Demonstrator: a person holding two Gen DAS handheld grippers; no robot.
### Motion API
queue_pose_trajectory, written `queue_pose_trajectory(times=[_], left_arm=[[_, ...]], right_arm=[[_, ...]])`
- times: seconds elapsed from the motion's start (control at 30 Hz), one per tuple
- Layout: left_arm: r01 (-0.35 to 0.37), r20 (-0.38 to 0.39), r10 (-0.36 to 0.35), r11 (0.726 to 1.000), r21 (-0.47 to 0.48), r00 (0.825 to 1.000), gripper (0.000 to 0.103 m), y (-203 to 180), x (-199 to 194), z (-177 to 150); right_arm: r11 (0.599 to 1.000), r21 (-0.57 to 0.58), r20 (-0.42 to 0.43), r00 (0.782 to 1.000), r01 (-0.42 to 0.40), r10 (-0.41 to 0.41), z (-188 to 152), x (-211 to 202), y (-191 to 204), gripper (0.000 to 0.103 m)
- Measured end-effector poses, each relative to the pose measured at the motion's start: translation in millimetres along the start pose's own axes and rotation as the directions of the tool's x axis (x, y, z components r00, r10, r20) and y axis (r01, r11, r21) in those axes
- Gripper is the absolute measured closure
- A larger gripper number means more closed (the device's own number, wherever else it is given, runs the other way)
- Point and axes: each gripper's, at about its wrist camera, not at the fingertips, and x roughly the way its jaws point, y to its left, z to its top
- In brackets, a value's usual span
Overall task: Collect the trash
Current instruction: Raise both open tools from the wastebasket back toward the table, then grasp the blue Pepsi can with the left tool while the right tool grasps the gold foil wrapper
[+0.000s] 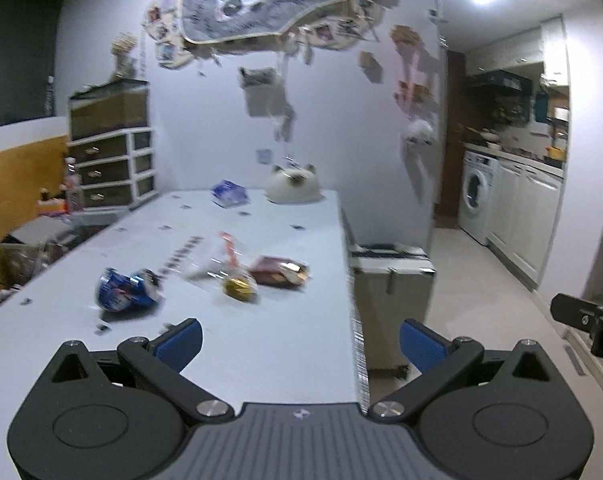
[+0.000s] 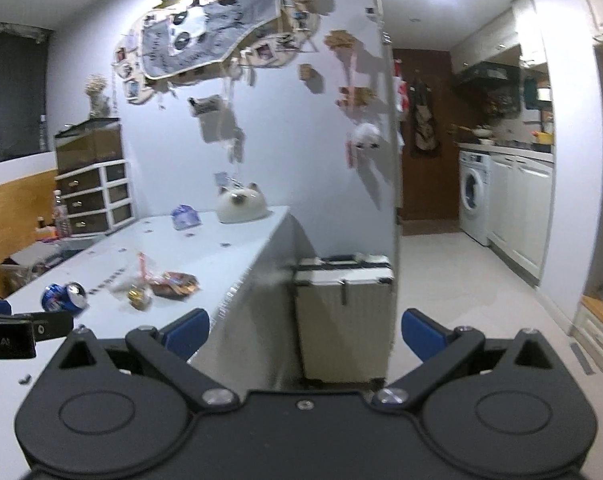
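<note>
Both the left gripper (image 1: 301,344) and right gripper (image 2: 305,334) gape wide, empty. A crushed can (image 1: 127,290), clear bag (image 1: 221,258) and wrapper (image 1: 280,271) lie on the table (image 1: 261,344); a suitcase (image 2: 343,320) stands beside it.

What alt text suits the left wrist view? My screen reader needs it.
The open left gripper hovers over a white table holding a crushed blue can, clear plastic wrap and a brown snack wrapper; a pale suitcase stands beside it.
</note>
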Motion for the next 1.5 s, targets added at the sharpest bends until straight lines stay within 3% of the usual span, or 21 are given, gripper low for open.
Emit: queue_pose_trajectory(times=[0.27, 0.5, 0.67, 0.87, 1.03, 1.13, 1.3, 1.37, 1.5], left_arm=[[-0.095, 0.032, 0.096, 0.995, -0.028, 0.995, 0.000, 69.7, 18.4, 28.1], [-0.210, 0.032, 0.212, 0.976, -0.062, 0.977, 0.000, 138.6, 45.1, 56.1], [-0.235, 0.014, 0.237, 0.968, -0.093, 0.971, 0.000, 180.9, 74.7, 76.7], [-0.240, -0.071, 0.232, 0.959, -0.152, 0.970, 0.000, 220.8, 137.8, 76.5], [-0.219, -0.149, 0.191, 0.954, -0.204, 0.970, 0.000, 235.3, 194.4, 58.5], [-0.221, -0.185, 0.186, 0.956, -0.193, 0.965, 0.000, 237.0, 220.0, 43.5], [-0.191, -0.221, 0.152, 0.968, -0.164, 0.963, 0.000, 244.2, 244.8, 19.5], [-0.178, -0.229, 0.142, 0.973, -0.145, 0.963, 0.000, 246.9, 251.8, 12.3], [-0.178, -0.233, 0.144, 0.975, -0.132, 0.962, 0.000, 251.6, 264.3, 7.8]], right_arm=[[0.998, -0.022, 0.013, 0.998, -0.064, 0.065, 28.1, 46.6, 41.1, 0.000], [0.989, 0.013, 0.025, 0.989, -0.145, 0.144, 56.2, 95.1, 67.7, 0.000], [0.985, -0.010, 0.024, 0.985, -0.171, 0.171, 78.7, 134.6, 94.5, 0.000], [0.977, -0.054, -0.004, 0.979, -0.204, 0.204, 93.2, 189.0, 126.8, 0.000], [0.971, -0.058, -0.051, 0.972, -0.232, 0.230, 85.1, 233.6, 150.1, 0.000], [0.956, -0.043, -0.099, 0.953, -0.291, 0.285, 71.1, 256.0, 166.6, 0.000], [0.932, -0.058, -0.159, 0.925, -0.357, 0.344, 43.2, 284.6, 195.2, 0.001], [0.928, -0.076, -0.190, 0.918, -0.366, 0.347, 32.0, 295.8, 205.7, 0.009], [0.919, -0.091, -0.254, 0.901, -0.385, 0.352, 12.2, 318.3, 224.1, 0.011]])
